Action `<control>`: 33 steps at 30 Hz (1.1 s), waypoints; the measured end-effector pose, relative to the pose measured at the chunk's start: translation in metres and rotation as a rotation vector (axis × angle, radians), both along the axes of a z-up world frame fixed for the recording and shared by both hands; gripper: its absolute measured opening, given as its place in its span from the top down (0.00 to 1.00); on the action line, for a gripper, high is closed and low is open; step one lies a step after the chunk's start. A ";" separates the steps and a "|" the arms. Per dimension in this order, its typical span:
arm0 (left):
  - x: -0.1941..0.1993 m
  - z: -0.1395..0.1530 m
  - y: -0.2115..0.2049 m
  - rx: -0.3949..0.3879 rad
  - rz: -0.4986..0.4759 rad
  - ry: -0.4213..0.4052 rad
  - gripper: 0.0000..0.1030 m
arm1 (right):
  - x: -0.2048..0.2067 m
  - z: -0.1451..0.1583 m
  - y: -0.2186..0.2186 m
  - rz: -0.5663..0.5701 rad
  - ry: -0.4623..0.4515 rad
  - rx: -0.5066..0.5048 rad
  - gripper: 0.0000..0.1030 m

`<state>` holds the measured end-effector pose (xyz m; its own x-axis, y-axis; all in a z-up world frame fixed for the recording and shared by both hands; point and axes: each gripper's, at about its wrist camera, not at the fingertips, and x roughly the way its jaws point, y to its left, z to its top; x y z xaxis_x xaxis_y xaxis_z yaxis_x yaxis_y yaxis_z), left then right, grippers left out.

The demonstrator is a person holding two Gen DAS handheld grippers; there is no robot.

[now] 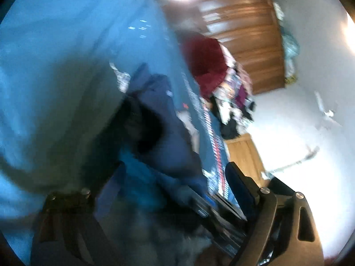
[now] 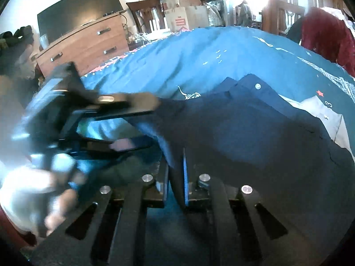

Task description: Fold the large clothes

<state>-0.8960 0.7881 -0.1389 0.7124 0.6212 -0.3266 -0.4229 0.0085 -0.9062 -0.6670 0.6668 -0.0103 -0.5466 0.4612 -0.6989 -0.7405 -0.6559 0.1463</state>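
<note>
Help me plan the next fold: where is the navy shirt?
In the right wrist view, the navy shirt lies centre-right on the blue bedspread, its near edge pinched in the right gripper.

Both wrist views sit close over the blue bedspread (image 2: 188, 51), sharing it

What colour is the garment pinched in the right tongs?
Dark navy blue shirt with a pale button near the collar; clearest in the right wrist view.

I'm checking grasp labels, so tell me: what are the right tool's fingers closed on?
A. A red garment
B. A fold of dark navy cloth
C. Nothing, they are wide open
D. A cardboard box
B: in the right wrist view, the right tool has its fingers pressed together on a fold of the dark navy garment lying on the blue bedspread.
</note>
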 end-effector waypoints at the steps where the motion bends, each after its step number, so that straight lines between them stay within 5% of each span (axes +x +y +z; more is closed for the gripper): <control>1: 0.001 -0.002 0.003 -0.004 0.025 0.047 0.20 | -0.001 -0.003 -0.002 0.006 0.001 -0.006 0.91; 2: 0.003 -0.004 0.005 -0.012 0.039 0.111 0.43 | -0.002 -0.006 -0.002 0.014 -0.003 -0.015 0.91; 4: -0.001 -0.013 0.002 -0.037 0.063 0.135 0.64 | -0.008 -0.014 -0.005 0.037 -0.015 -0.030 0.90; 9: -0.013 -0.031 -0.011 -0.045 0.067 0.135 0.79 | -0.011 -0.028 -0.006 0.085 -0.036 -0.053 0.86; 10: -0.012 -0.031 -0.009 -0.040 0.058 0.136 0.76 | -0.009 -0.028 -0.005 0.084 -0.032 -0.056 0.84; 14: -0.008 -0.023 -0.010 0.008 0.012 0.093 0.41 | -0.001 -0.012 -0.014 0.079 -0.002 -0.011 0.41; 18: -0.004 -0.023 -0.006 0.014 0.021 0.120 0.37 | -0.007 -0.024 -0.019 0.096 -0.017 -0.052 0.41; 20: -0.004 -0.024 -0.004 0.006 0.035 0.158 0.67 | -0.012 -0.038 -0.023 0.111 -0.050 -0.084 0.41; 23: -0.011 -0.033 -0.007 -0.004 0.063 0.121 0.87 | -0.002 -0.035 -0.025 0.104 0.002 -0.109 0.41; 25: -0.011 -0.035 -0.005 -0.001 0.057 0.114 0.87 | 0.009 -0.026 -0.024 0.077 0.060 -0.102 0.43; 30: 0.003 -0.031 0.003 0.018 0.027 0.141 0.46 | 0.030 -0.038 -0.017 -0.001 0.100 -0.182 0.49; 31: 0.009 -0.029 0.006 0.026 0.012 0.152 0.44 | 0.044 -0.032 -0.018 -0.025 0.136 -0.192 0.49; 33: 0.019 -0.024 0.013 0.028 -0.023 0.164 0.54 | 0.077 -0.020 -0.021 -0.088 0.209 -0.201 0.49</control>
